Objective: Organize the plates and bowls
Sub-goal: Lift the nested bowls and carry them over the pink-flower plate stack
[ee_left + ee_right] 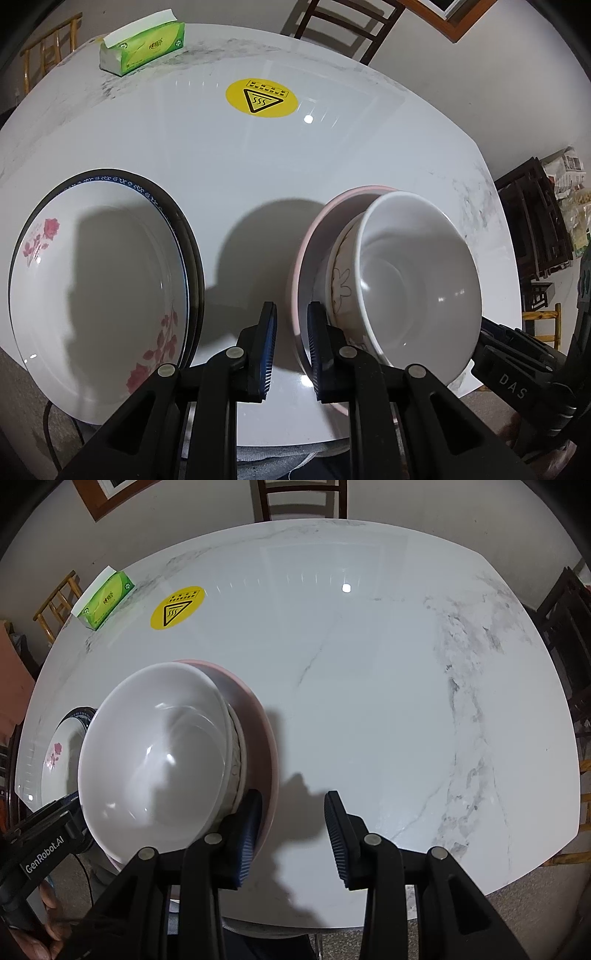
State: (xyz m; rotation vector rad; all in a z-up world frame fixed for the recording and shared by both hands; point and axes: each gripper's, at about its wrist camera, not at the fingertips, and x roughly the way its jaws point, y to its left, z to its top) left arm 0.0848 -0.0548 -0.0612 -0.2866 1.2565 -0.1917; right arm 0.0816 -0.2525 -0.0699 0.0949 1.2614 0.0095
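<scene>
A plain white bowl (pixel 417 280) sits nested in a flower-patterned bowl (pixel 338 284), both inside a pink-rimmed bowl (pixel 301 258) on the marble table (pixel 369 686). To their left lies a rose-printed plate (pixel 96 295) stacked on a blue-edged plate (pixel 147 192). My left jaws (pixel 291 347) stand slightly apart, straddling the pink rim, though whether they pinch it I cannot tell. My right jaws (pixel 293 834) are parted and hold nothing, the left pad touching or just beside the bowl stack.
</scene>
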